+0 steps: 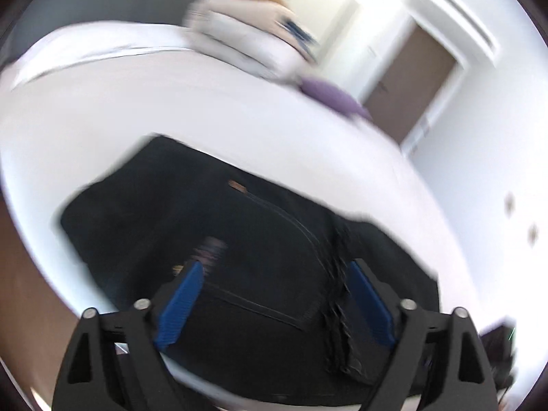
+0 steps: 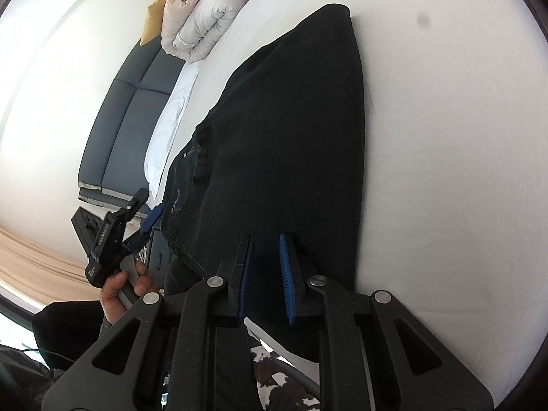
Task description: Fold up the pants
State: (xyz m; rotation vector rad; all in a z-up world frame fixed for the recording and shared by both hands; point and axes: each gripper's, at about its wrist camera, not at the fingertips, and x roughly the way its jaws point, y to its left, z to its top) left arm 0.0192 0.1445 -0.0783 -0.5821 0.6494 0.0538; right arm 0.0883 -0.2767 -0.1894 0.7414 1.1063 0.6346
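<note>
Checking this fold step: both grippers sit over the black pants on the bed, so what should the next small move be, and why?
Probably lower the left gripper and close it on the pants at the waistband. Its jaws are open over the fabric and grip nothing, and the right gripper is also open near the other edge.

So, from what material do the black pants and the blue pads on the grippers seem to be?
Pants: probably black denim, matte, with stitched seams, a rivet and a frayed edge. Pads: likely blue rubber or plastic, since fine ribs show on them; which one is unclear.
</note>
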